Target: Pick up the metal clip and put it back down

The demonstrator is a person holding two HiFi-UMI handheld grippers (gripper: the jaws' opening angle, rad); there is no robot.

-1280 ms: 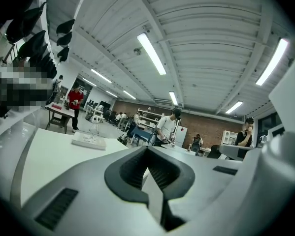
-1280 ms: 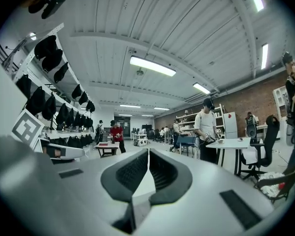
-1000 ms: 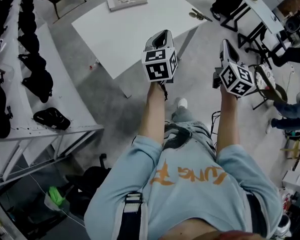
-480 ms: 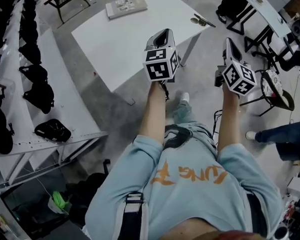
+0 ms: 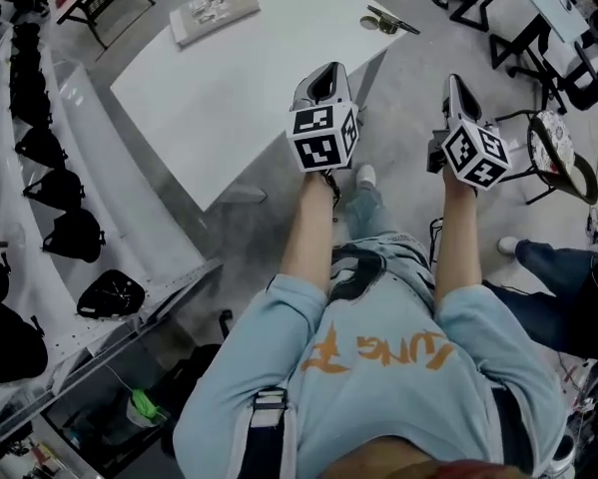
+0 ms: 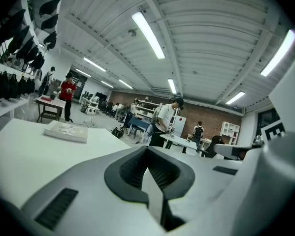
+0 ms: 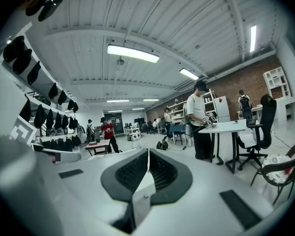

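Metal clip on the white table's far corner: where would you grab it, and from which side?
Probably its shiny rounded end, from above. The metal clip seems to lie flat near the white table's corner, with a thin dark part pointing right, so nothing stands up to pinch sideways. It is too small to see more. The right tool is shut and would have to open first.

Place: you're in an open lab-workshop | evidence: white worktable [image 5: 229,78], shelves [image 5: 109,158] of black items, ceiling strip lights [image 6: 147,34], brick wall [image 7: 226,85], office chair [image 7: 265,114].
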